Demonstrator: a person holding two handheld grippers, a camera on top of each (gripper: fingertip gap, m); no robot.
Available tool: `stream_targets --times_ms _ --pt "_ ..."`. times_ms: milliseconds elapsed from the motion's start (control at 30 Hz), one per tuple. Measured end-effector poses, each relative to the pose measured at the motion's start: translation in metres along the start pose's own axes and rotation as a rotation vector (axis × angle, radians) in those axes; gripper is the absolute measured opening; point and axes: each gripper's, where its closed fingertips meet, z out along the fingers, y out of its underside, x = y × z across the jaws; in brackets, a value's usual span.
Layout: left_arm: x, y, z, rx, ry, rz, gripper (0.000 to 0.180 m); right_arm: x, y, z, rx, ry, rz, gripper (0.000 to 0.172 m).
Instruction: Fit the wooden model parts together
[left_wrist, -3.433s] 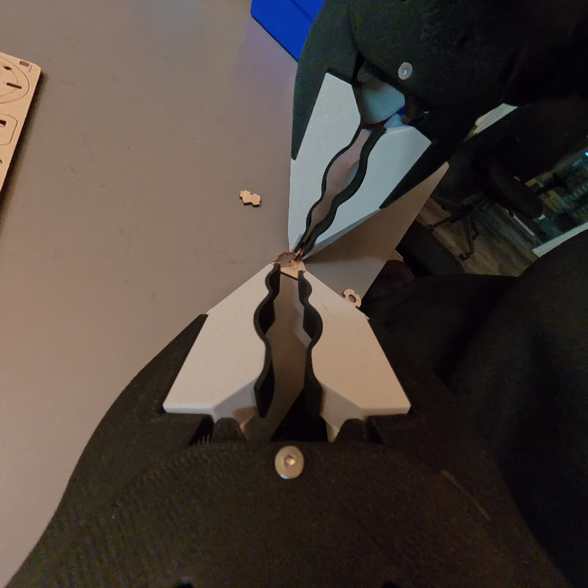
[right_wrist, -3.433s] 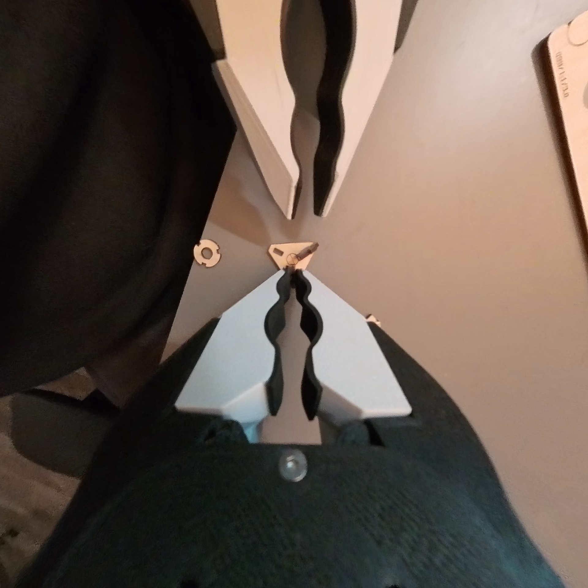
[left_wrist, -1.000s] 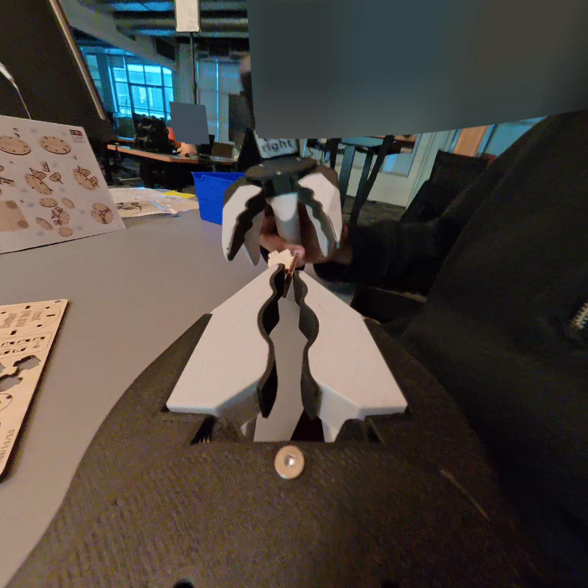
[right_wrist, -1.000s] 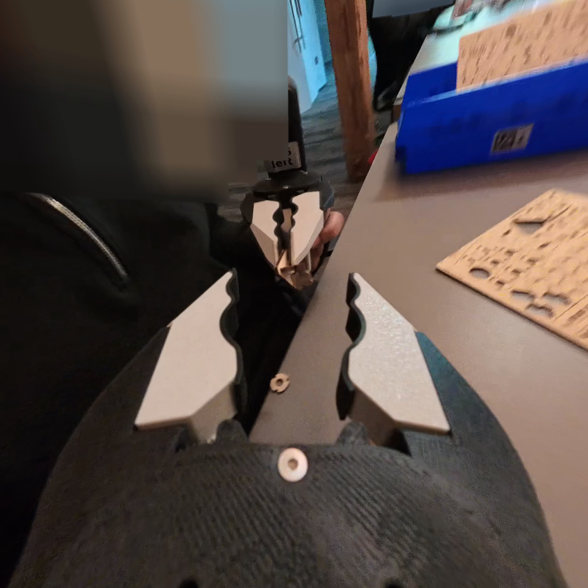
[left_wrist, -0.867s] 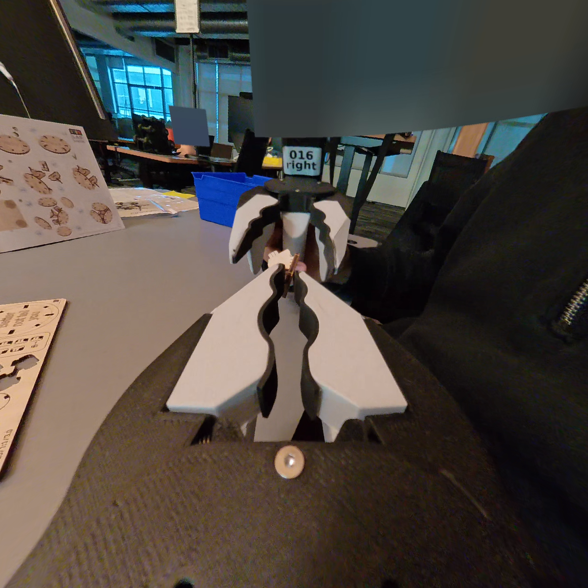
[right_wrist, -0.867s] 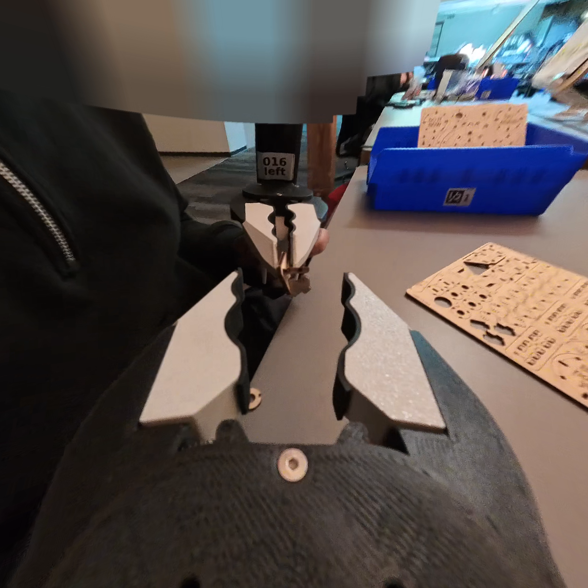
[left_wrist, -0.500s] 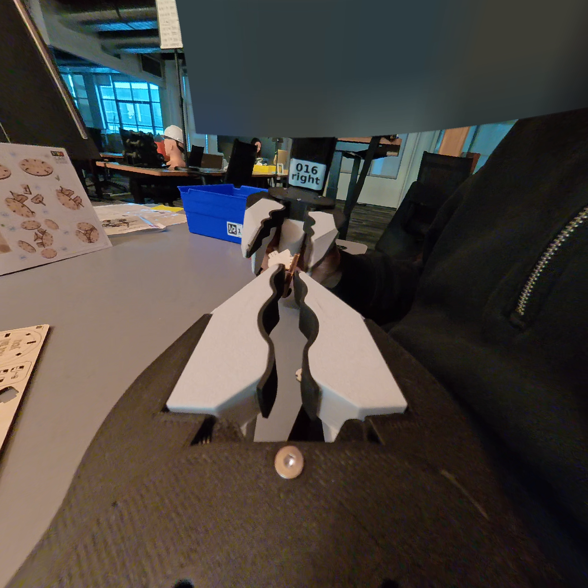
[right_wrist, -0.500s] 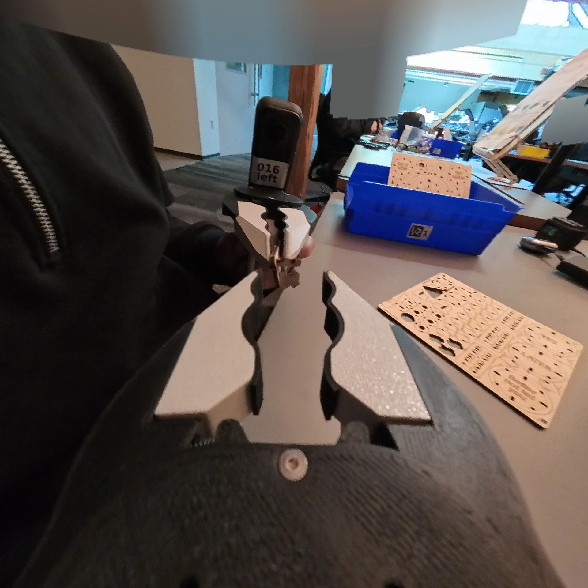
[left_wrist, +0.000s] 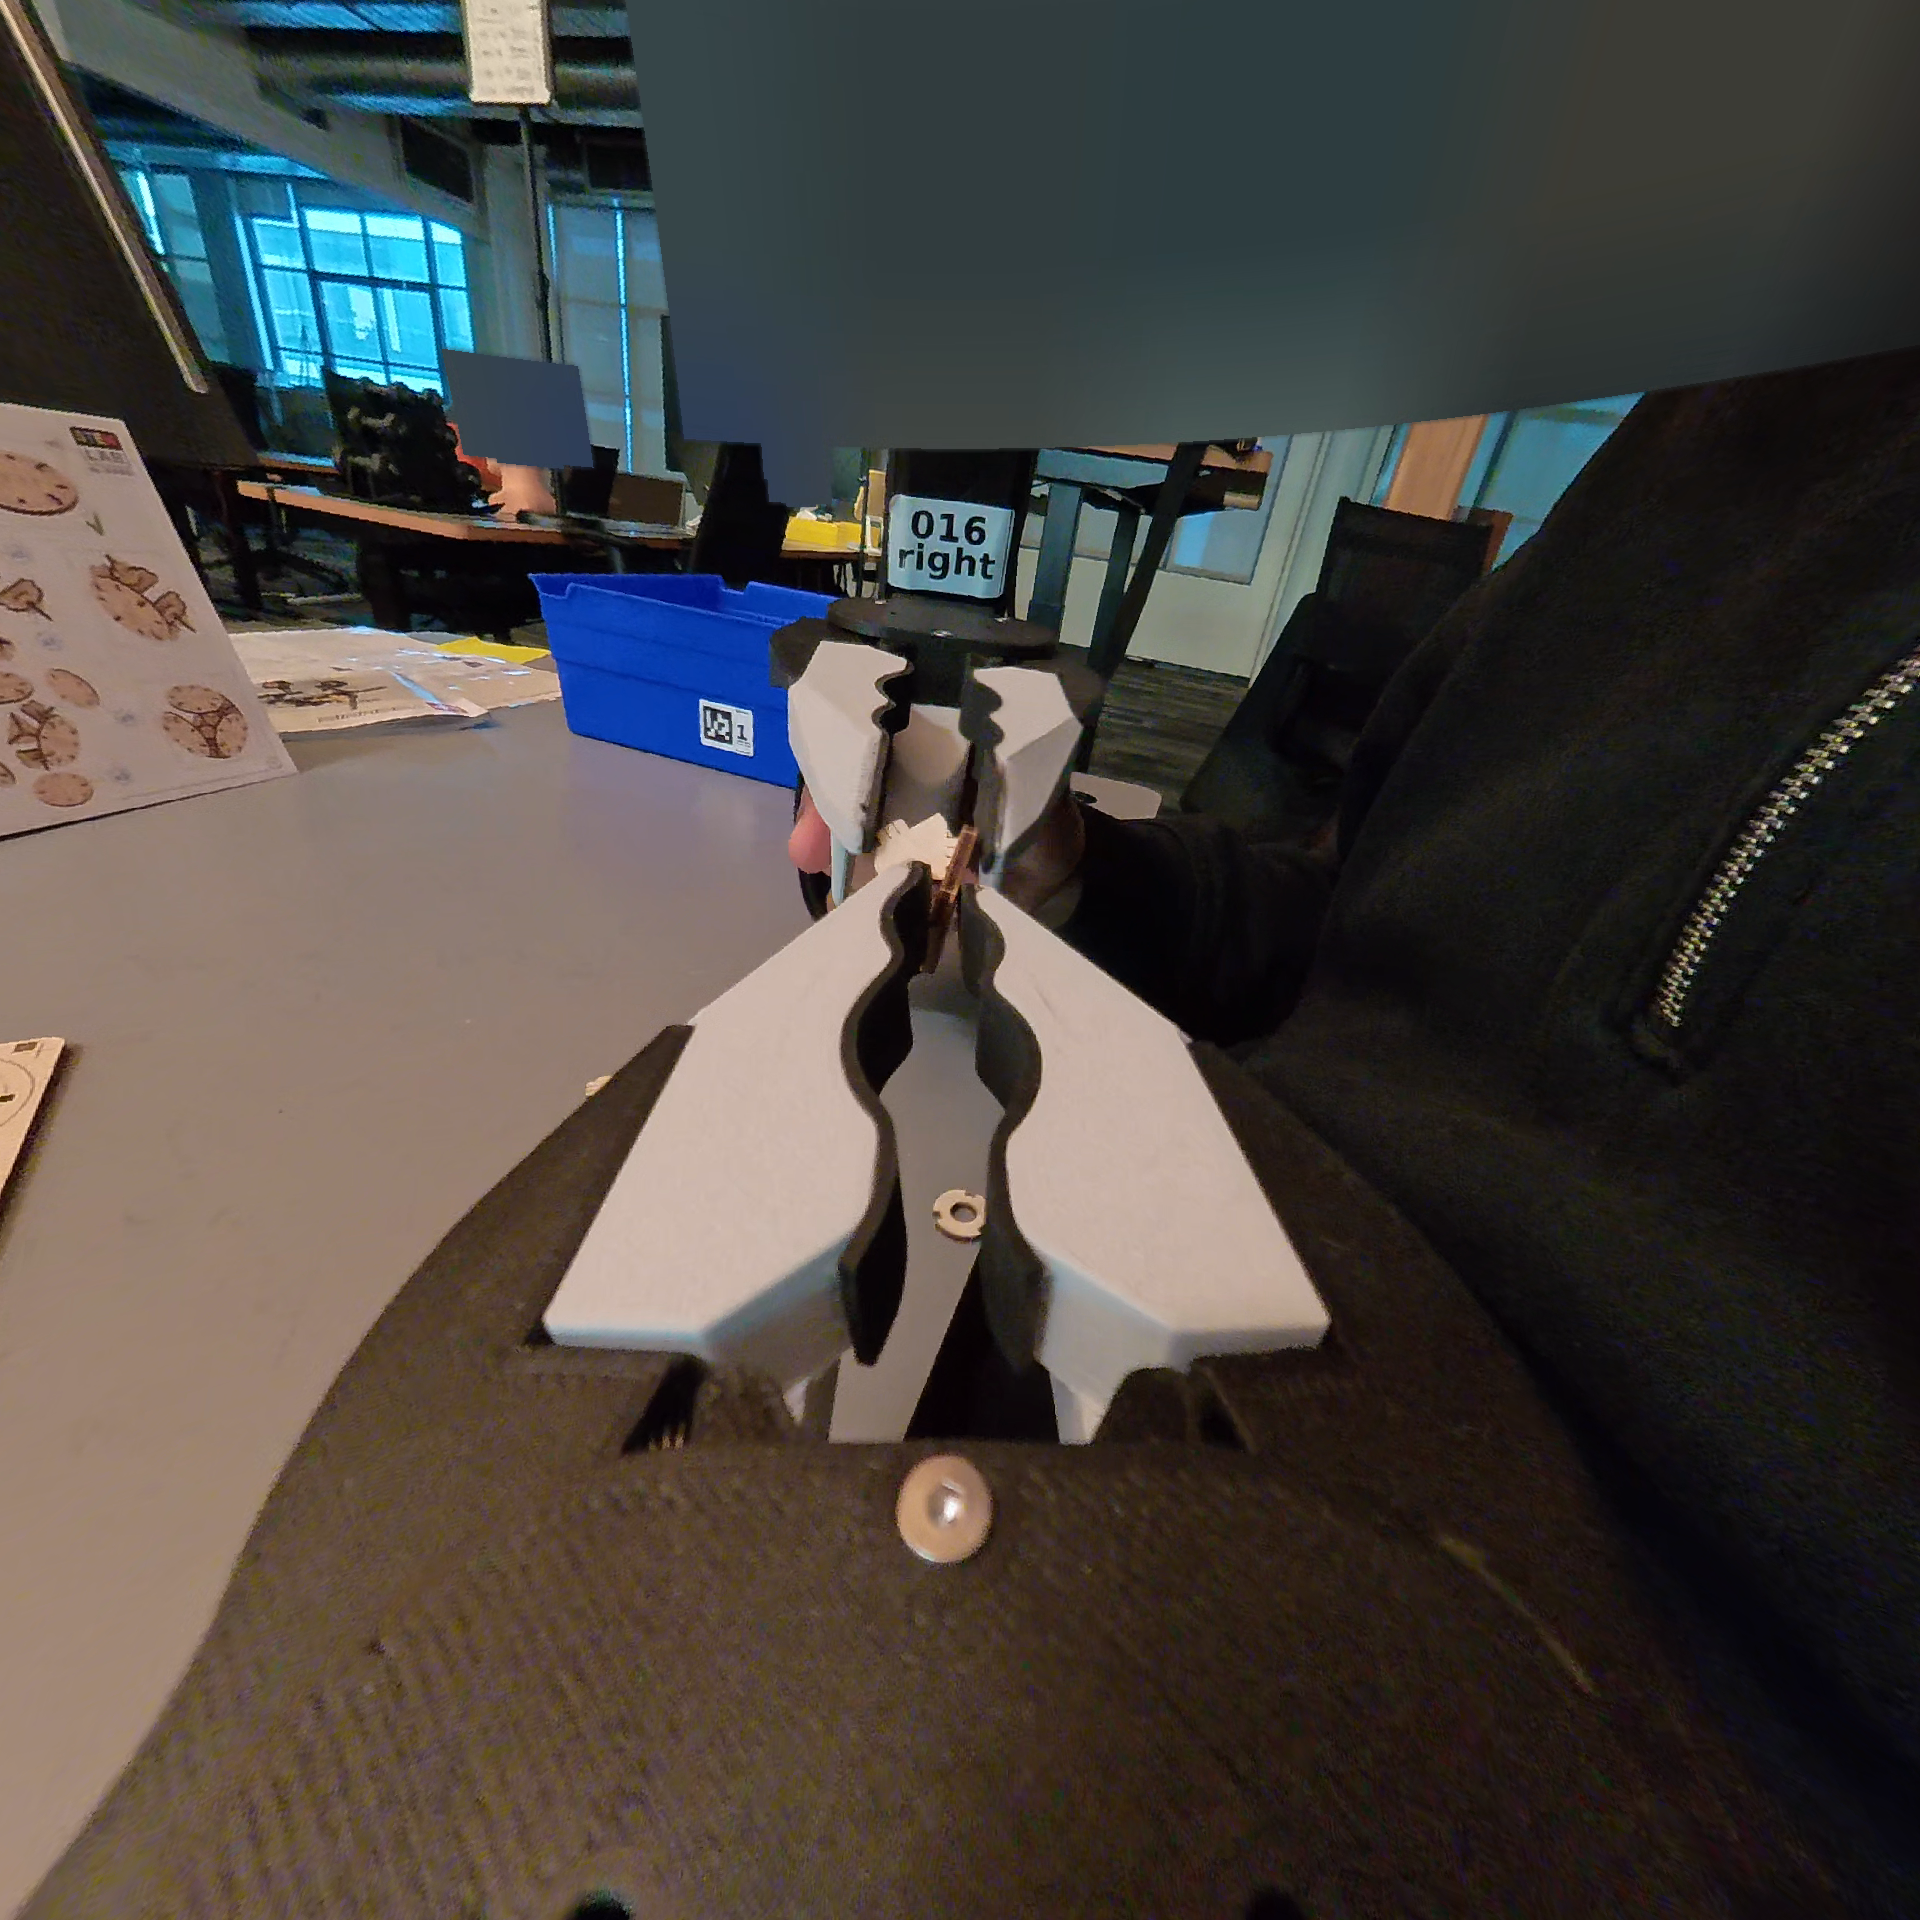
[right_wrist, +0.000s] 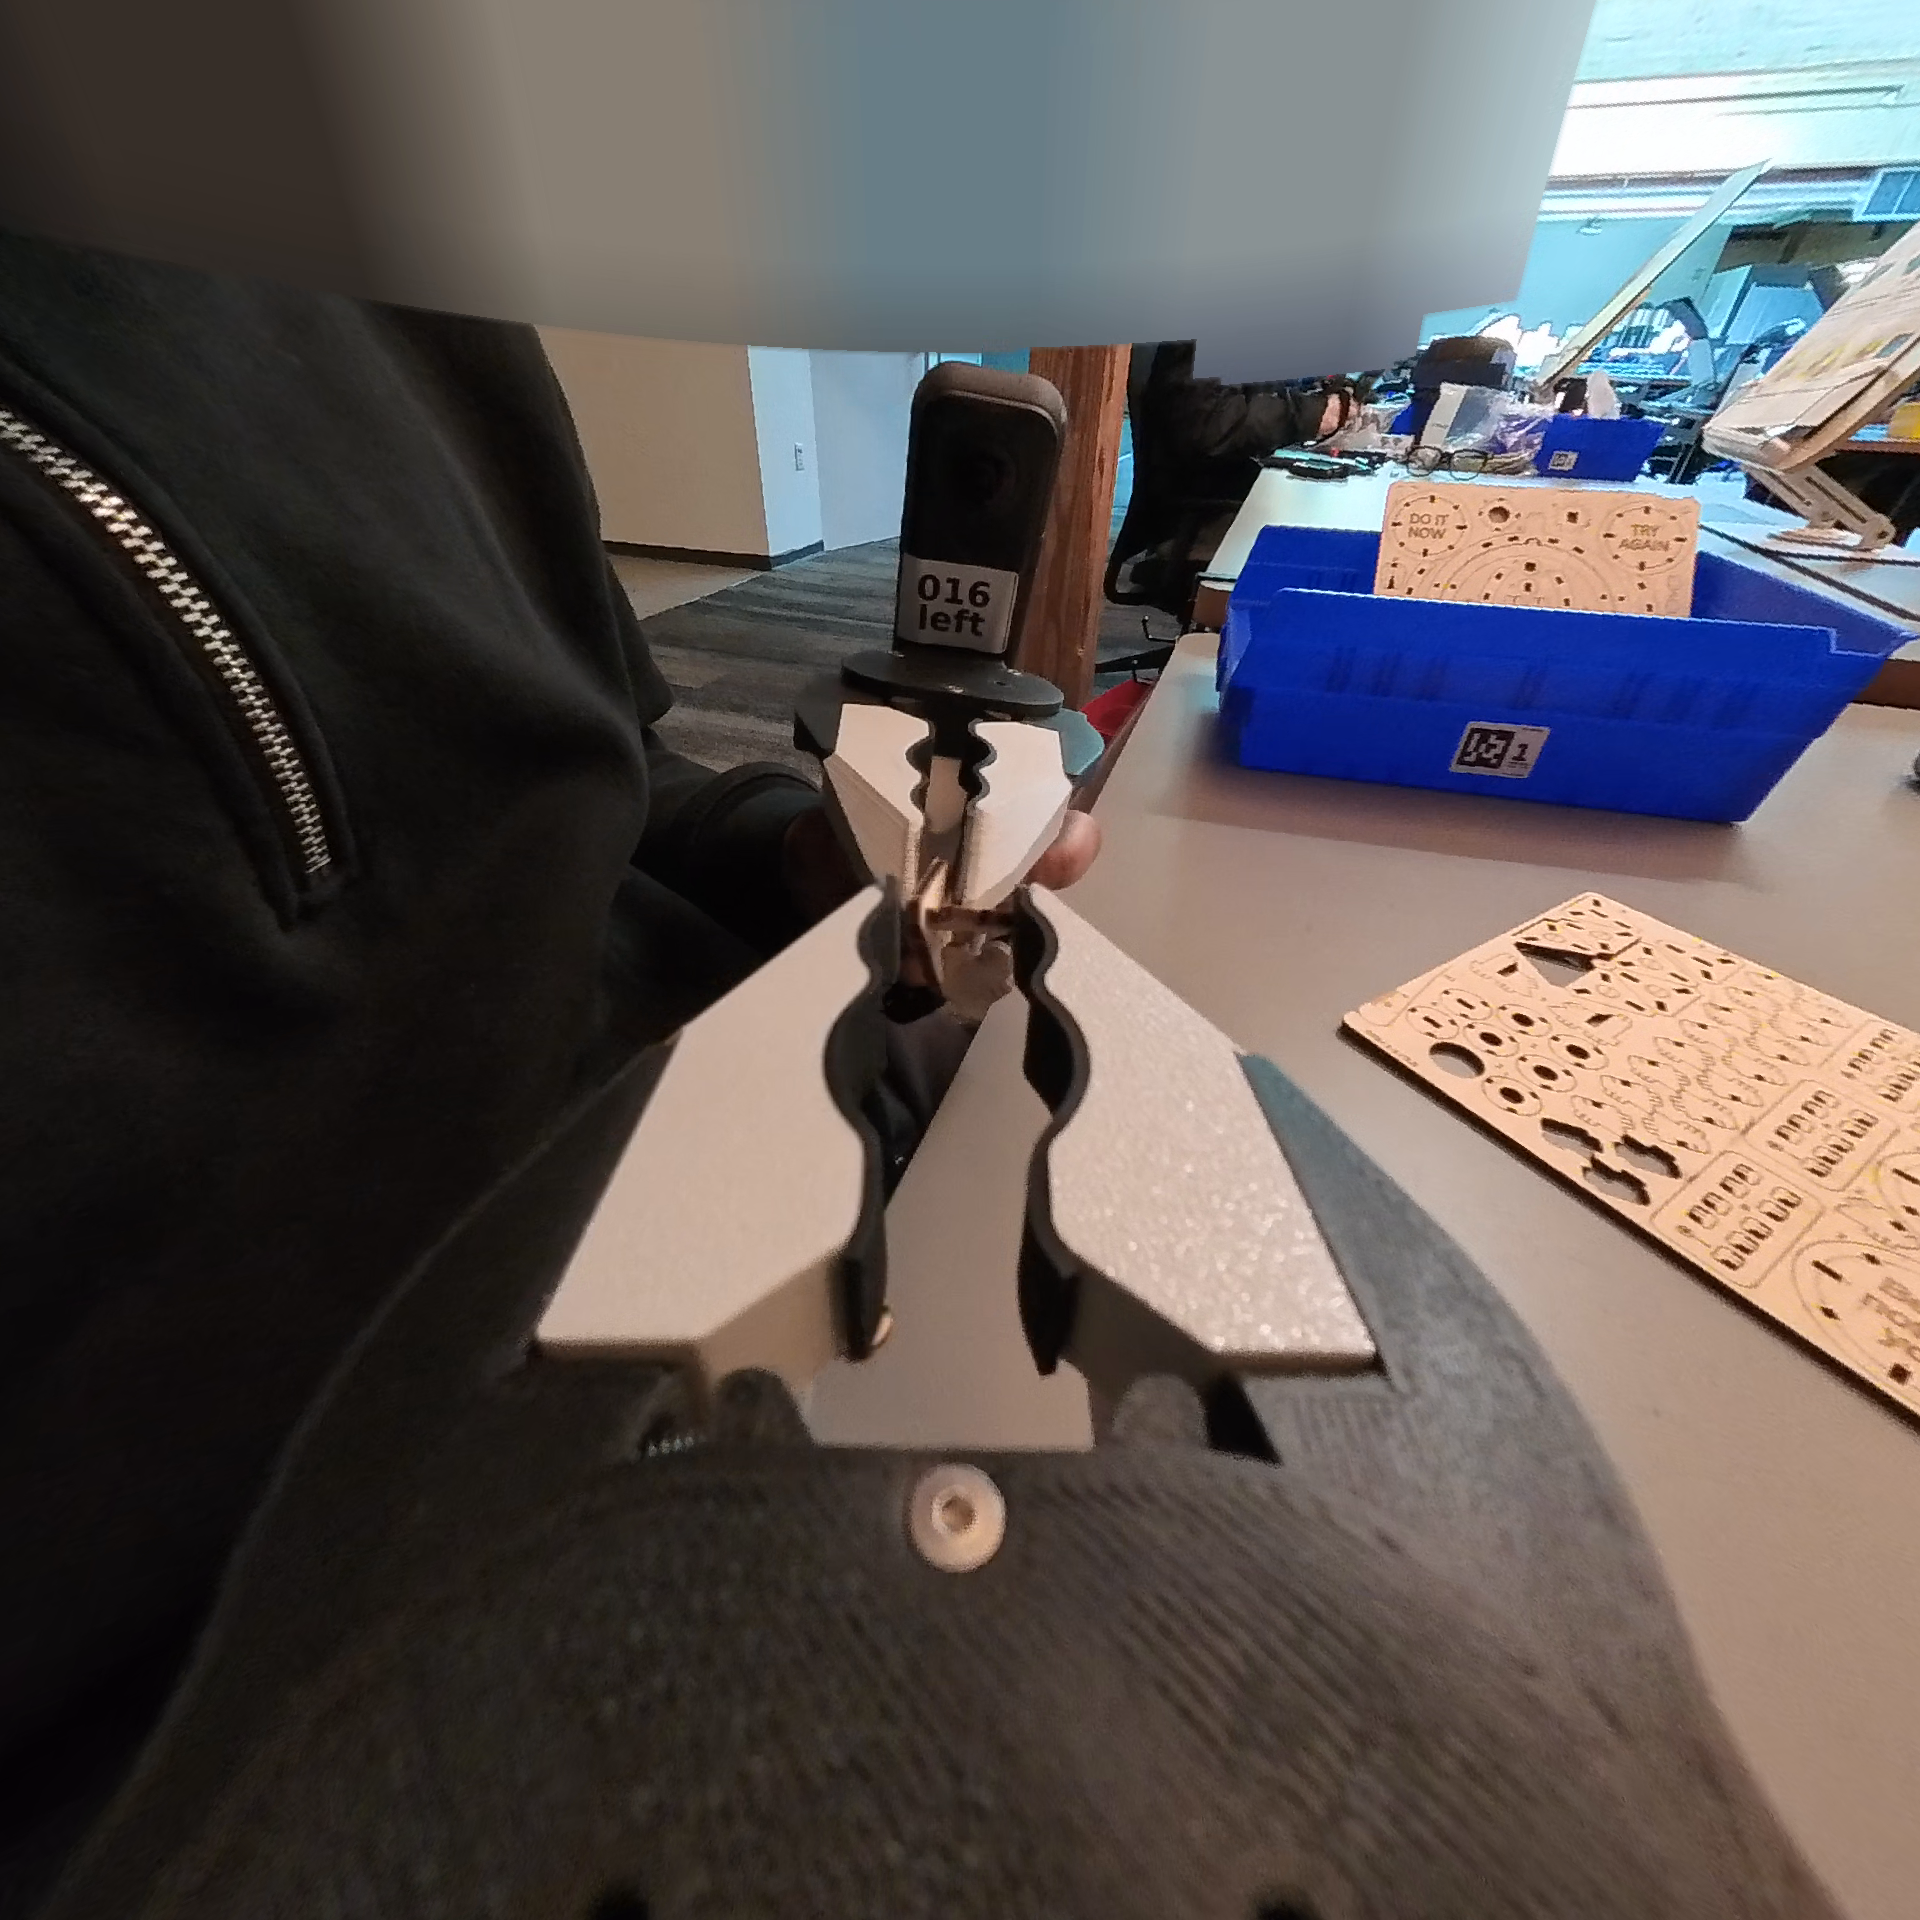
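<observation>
The left gripper (left_wrist: 940, 914) is clamped on a small wooden piece (left_wrist: 948, 902), held edge-on between its nearly closed tips above the near edge of the grey worktop (left_wrist: 312, 987). A small wooden ring (left_wrist: 957, 1214) lies on the worktop beneath it. The right gripper (right_wrist: 951, 940) is set tip to tip against the left one, its fingers narrowly parted around the same wooden piece (right_wrist: 940, 914); whether its pads press cannot be told. Both are held level by hands in black sleeves. Farther off, a blue bin (left_wrist: 665, 665) stands.
</observation>
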Motion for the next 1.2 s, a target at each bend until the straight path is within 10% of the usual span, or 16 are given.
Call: stream_targets --times_ms 1200 --pt "-0.005 0.0019 -0.0023 0.005 0.007 -0.051 0.002 0.0068 0.004 -0.0015 -0.036 0.127 -0.128 0.017"
